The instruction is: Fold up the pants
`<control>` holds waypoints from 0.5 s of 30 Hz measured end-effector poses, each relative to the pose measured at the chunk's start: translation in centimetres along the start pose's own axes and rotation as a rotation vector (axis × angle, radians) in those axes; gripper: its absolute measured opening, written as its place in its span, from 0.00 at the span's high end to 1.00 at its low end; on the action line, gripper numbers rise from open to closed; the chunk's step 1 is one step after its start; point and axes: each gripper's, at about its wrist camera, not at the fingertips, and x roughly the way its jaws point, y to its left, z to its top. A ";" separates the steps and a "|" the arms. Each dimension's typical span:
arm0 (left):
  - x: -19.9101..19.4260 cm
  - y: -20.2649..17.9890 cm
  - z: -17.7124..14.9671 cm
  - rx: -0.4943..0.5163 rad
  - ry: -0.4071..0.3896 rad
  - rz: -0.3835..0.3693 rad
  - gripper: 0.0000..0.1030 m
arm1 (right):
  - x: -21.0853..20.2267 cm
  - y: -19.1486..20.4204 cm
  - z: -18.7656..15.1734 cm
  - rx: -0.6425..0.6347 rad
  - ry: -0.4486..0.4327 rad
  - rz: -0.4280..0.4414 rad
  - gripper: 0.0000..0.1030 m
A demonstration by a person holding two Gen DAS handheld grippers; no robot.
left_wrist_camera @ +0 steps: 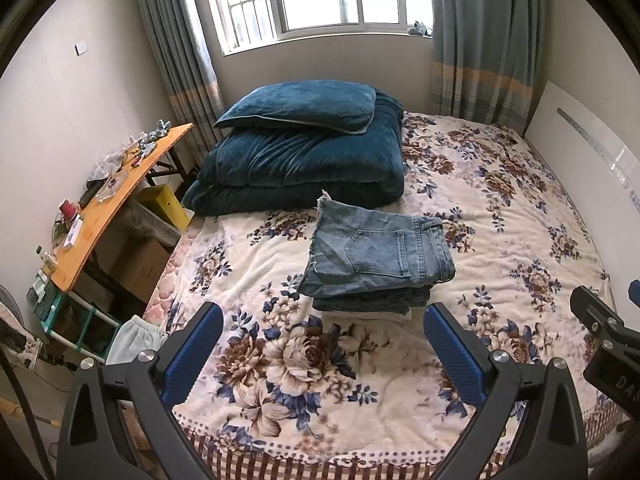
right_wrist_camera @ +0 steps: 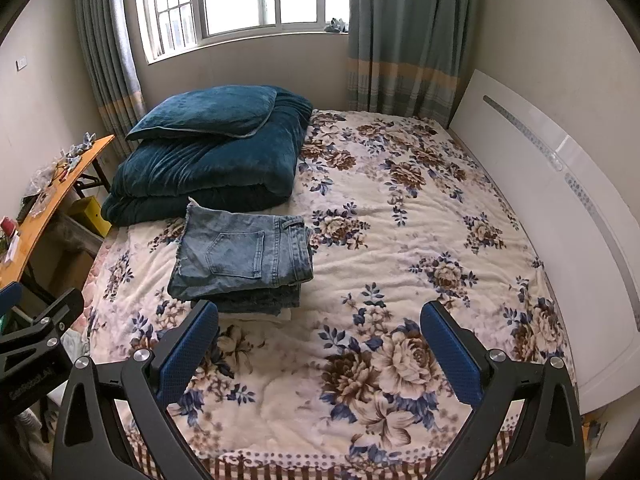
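Observation:
Folded light-blue jeans [left_wrist_camera: 380, 252] with a back pocket up lie on top of a small stack of folded clothes on the floral bed cover [left_wrist_camera: 500, 208]. They also show in the right wrist view [right_wrist_camera: 244, 254]. My left gripper [left_wrist_camera: 324, 328] is open and empty, held above the bed's near edge, just in front of the stack. My right gripper [right_wrist_camera: 320, 326] is open and empty, to the right of the stack and short of it. The right gripper's body shows at the right edge of the left wrist view.
A folded dark teal quilt [left_wrist_camera: 304, 164] with a pillow [left_wrist_camera: 300, 106] on it lies behind the stack. A cluttered wooden desk [left_wrist_camera: 100, 216] stands left of the bed. A white headboard [right_wrist_camera: 540, 208] runs along the right side. A light garment [left_wrist_camera: 134, 338] lies at the bed's left corner.

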 end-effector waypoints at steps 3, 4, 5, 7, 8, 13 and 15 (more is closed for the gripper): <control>0.0 0.2 0.3 0.006 0.004 -0.003 0.00 | 0.0 -0.1 -0.2 0.006 0.006 0.000 0.00; 0.1 0.2 0.4 0.009 0.004 0.001 0.00 | 0.1 -0.1 -0.2 0.006 0.007 0.001 0.00; 0.0 0.3 0.4 0.010 0.001 -0.002 0.00 | 0.1 -0.1 -0.3 0.006 0.009 0.001 0.00; 0.0 0.4 0.5 0.007 0.003 -0.003 0.00 | 0.1 -0.2 -0.3 0.008 0.009 0.003 0.00; -0.1 0.3 0.4 0.008 0.002 -0.001 0.00 | 0.1 -0.1 -0.3 0.008 0.009 0.003 0.00; -0.1 0.2 0.2 0.008 0.002 -0.002 0.00 | 0.1 -0.2 -0.3 0.009 0.008 0.004 0.00; -0.1 0.2 0.2 0.008 0.003 -0.002 0.00 | 0.1 -0.2 -0.4 0.008 0.005 0.006 0.00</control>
